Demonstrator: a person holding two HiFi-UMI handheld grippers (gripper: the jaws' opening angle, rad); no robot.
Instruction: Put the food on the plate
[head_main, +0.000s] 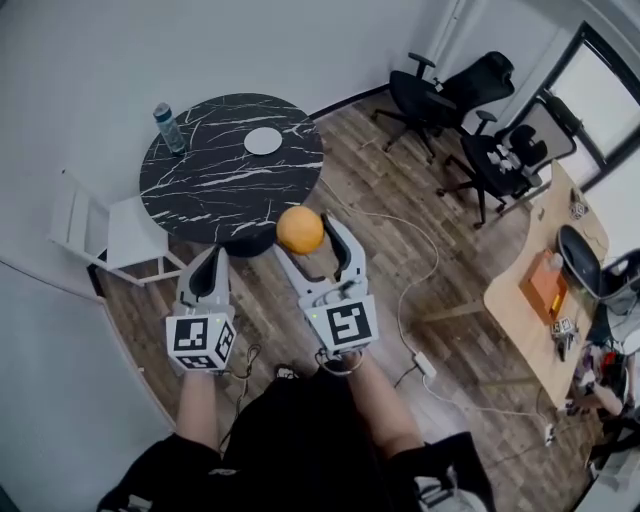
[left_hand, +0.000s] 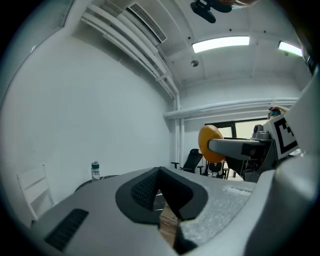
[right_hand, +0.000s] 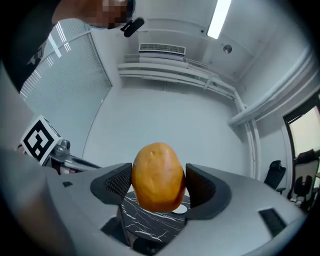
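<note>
A yellow-orange potato (head_main: 299, 229) is clamped between the pads of my right gripper (head_main: 308, 230), held in the air over the wooden floor just short of the round black marble table (head_main: 215, 180). In the right gripper view the potato (right_hand: 157, 176) stands upright between the jaws of the right gripper (right_hand: 158, 184), and the table (right_hand: 145, 222) and the small white plate (right_hand: 180, 210) show behind it. The plate (head_main: 263, 141) lies empty at the table's far side. My left gripper (head_main: 210, 262) hangs shut and empty to the left; in its own view the left gripper (left_hand: 160, 174) has the potato (left_hand: 206, 141) at its right.
A water bottle (head_main: 169, 127) stands at the table's far left edge. A white folding chair (head_main: 110, 235) stands to the table's left. Black office chairs (head_main: 450, 95) and a wooden desk (head_main: 540, 300) are at the right. Cables (head_main: 405, 300) run over the floor.
</note>
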